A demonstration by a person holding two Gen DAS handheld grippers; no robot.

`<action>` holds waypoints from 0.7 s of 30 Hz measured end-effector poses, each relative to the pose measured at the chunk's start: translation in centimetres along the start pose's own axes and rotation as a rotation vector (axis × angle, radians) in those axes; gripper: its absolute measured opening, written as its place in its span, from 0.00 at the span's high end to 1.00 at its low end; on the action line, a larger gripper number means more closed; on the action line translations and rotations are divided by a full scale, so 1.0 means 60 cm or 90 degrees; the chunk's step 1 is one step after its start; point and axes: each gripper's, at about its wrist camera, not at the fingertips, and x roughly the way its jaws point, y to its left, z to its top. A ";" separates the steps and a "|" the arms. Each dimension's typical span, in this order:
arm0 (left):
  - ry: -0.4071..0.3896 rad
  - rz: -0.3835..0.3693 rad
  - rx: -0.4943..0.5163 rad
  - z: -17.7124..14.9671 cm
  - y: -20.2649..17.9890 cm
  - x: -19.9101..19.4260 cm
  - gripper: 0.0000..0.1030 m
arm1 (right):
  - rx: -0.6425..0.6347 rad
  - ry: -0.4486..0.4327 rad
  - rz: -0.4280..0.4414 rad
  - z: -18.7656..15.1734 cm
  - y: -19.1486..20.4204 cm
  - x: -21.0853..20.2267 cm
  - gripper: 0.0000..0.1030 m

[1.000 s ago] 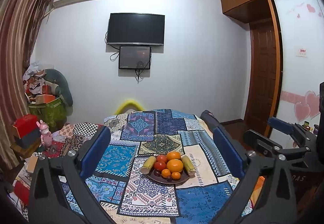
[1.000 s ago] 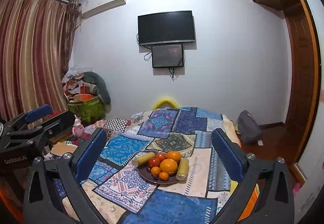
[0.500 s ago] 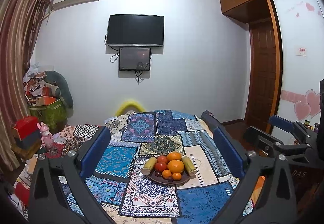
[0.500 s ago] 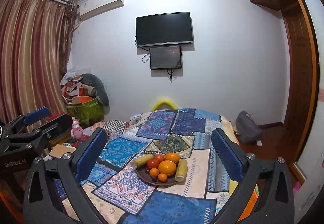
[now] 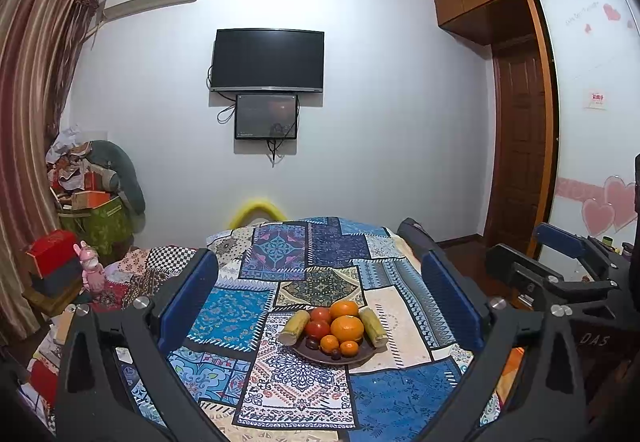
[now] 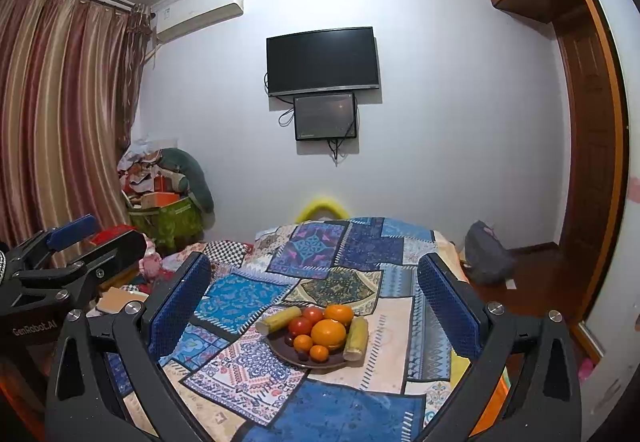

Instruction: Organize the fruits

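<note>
A dark plate [image 5: 320,357] on the patchwork cloth holds a large orange [image 5: 347,327], a second orange [image 5: 344,309], red tomatoes [image 5: 318,329], small tangerines [image 5: 329,343], dark small fruits and two yellow corn pieces [image 5: 295,323]. The plate also shows in the right wrist view [image 6: 286,353]. My left gripper [image 5: 319,298] is open and empty, held back from the plate. My right gripper [image 6: 314,294] is open and empty, also short of the plate. Each gripper shows at the edge of the other's view.
The table [image 5: 224,306] has a blue patchwork cloth. Boxes and clutter [image 5: 88,202] stand at the left by a curtain. A TV [image 5: 267,60] hangs on the far wall. A wooden door [image 5: 520,146] and a grey bag [image 6: 486,254] are at the right.
Both views have tilted slightly upward, so the plate sits a little lower in each. Both grippers stay open.
</note>
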 end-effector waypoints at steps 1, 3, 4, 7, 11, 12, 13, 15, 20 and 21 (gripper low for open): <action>0.001 -0.003 0.000 0.000 0.000 0.000 0.00 | 0.000 0.000 0.000 0.001 0.000 0.000 0.00; 0.004 -0.007 -0.001 0.001 0.002 0.001 0.00 | 0.000 -0.002 -0.002 0.001 0.000 0.000 0.00; 0.006 -0.009 -0.002 0.000 0.002 0.002 0.00 | 0.000 -0.003 -0.003 0.001 0.000 -0.001 0.00; 0.012 -0.013 -0.007 0.000 0.006 0.006 0.00 | 0.001 -0.004 -0.005 0.001 0.000 -0.001 0.00; 0.016 -0.016 -0.015 -0.002 0.008 0.008 0.00 | 0.000 -0.003 -0.006 0.001 0.000 -0.001 0.00; 0.017 -0.016 -0.015 -0.002 0.008 0.008 0.00 | 0.000 -0.003 -0.006 0.001 -0.001 -0.001 0.00; 0.018 -0.016 -0.015 -0.002 0.008 0.009 0.00 | 0.001 -0.003 -0.007 0.001 -0.001 -0.001 0.00; 0.021 -0.018 -0.016 -0.002 0.008 0.010 0.00 | 0.002 -0.002 -0.007 0.002 -0.001 0.000 0.00; 0.023 -0.020 -0.016 -0.003 0.006 0.010 0.00 | 0.004 -0.001 -0.008 0.001 -0.004 0.001 0.00; 0.023 -0.022 -0.015 -0.003 0.007 0.009 0.00 | 0.004 -0.001 -0.008 0.001 -0.004 0.001 0.00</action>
